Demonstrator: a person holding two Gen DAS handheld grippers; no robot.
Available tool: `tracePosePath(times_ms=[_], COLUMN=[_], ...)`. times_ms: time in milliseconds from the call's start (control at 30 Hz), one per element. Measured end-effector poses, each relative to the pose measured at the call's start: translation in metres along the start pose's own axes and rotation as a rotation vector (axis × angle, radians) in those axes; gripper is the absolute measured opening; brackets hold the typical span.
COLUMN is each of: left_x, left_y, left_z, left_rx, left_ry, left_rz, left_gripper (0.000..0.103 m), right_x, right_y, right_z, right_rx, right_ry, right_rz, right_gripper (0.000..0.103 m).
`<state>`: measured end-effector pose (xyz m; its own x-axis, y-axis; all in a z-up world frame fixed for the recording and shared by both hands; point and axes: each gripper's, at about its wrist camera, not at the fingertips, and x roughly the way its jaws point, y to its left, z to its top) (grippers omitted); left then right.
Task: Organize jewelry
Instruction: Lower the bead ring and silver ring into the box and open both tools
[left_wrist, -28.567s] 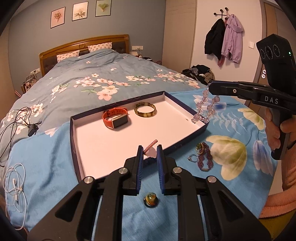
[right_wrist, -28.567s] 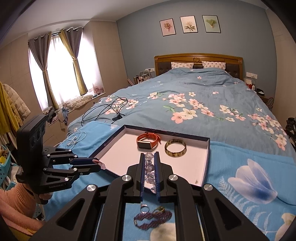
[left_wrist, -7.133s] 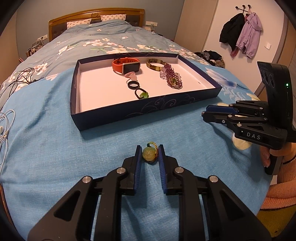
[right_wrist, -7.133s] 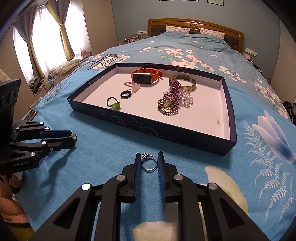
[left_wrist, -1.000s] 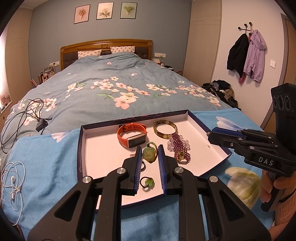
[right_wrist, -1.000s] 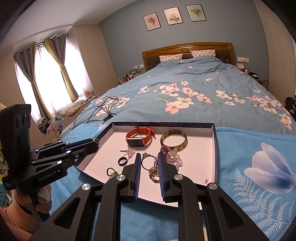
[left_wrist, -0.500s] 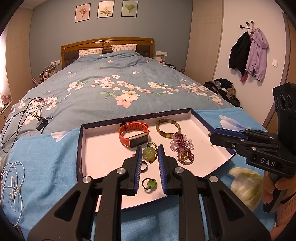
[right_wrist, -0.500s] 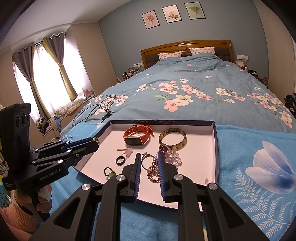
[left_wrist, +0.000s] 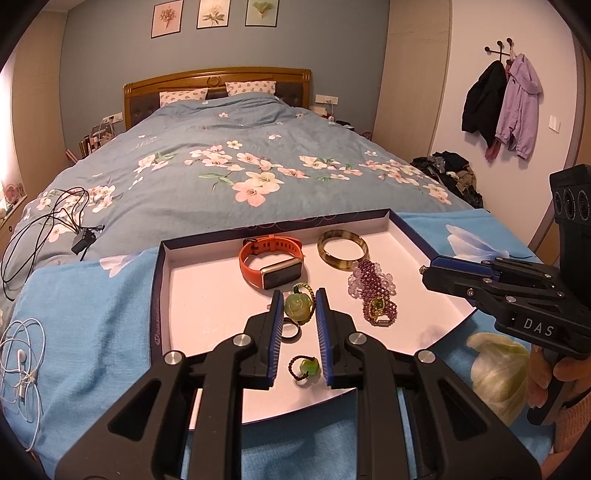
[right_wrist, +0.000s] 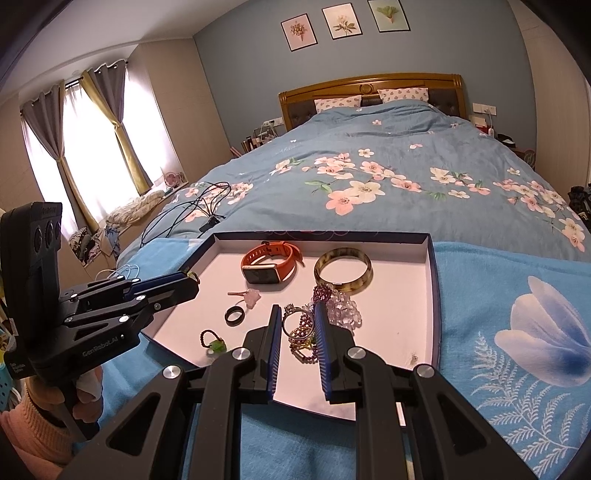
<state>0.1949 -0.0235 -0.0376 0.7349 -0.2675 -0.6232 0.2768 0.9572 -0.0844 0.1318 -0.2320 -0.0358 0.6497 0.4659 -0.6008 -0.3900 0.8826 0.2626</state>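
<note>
Behind left tongs (left_wrist: 299, 302) clamping jade rose (left_wrist: 295, 307), half-hidden black ring (left_wrist: 289, 329); right tongs (right_wrist: 297, 317) pinching silver ring (right_wrist: 296, 320).

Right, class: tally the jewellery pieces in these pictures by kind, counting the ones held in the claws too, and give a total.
Rings: 2, the black ring and the silver ring in the right claw
Green charms on cord: 2, the rose charm in the left claw and the small charm
Beaded bracelets: 2, the pale lilac bracelet and the dark purple bracelet
Orange watch: 1
Bangle: 1
Pink trinket: 1
Total: 9
</note>
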Motion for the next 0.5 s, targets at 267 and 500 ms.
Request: tracePosePath(times_ms=[267,500], left_x=[0.019,0.036], left_y=[0.001,0.001], left_z=[-0.001,-0.005], left_rx=[-0.010,-0.015], left_ry=[0.042,0.079], left_rz=[0.011,0.034], left_gripper=[0.018,0.018], right_x=[0.013,0.028], right_y=[-0.001,-0.006], right_z=[-0.001,-0.002], right_rx=[-0.002,0.013], right_ry=[0.045,0.085], right_rz=[-0.011,-0.027], right_gripper=[0.016,0.016])
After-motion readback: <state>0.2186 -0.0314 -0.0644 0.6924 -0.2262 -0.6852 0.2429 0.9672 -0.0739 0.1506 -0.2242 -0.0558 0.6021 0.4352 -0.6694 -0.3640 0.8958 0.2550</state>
